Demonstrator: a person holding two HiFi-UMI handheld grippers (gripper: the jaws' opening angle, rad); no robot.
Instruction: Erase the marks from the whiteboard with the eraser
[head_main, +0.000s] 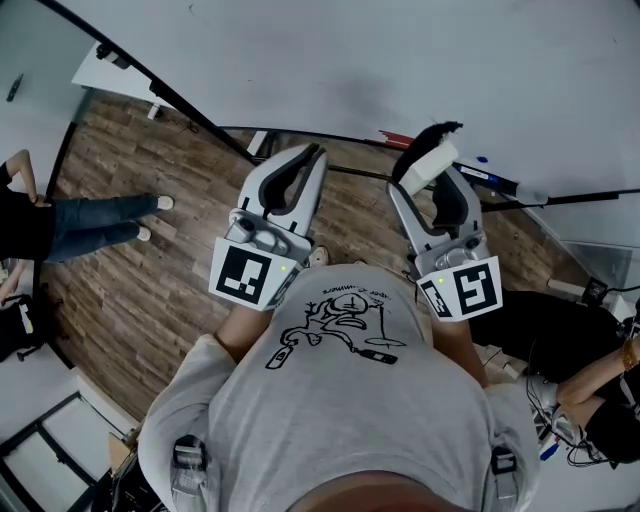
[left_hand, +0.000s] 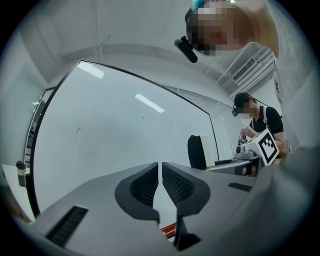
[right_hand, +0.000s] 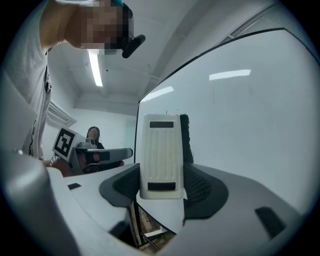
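The whiteboard (head_main: 420, 60) stands upright in front of me, and its face looks nearly clean; a faint thin mark (left_hand: 77, 133) shows at the left in the left gripper view. My right gripper (head_main: 432, 170) is shut on the eraser (right_hand: 160, 155), a white plastic block with a black felt side, held just off the board (right_hand: 240, 125). In the head view the eraser (head_main: 430, 160) sticks up from the jaws near the board's lower edge. My left gripper (head_main: 308, 158) is shut with nothing in it, its jaws nearly touching, pointed at the board (left_hand: 125, 140).
Red and blue markers (head_main: 395, 138) lie on the board's tray by the eraser. A marker (left_hand: 20, 172) sits at the board's left edge. People stand at the left (head_main: 60, 225) and right (head_main: 590, 400) on the wood floor (head_main: 130, 300).
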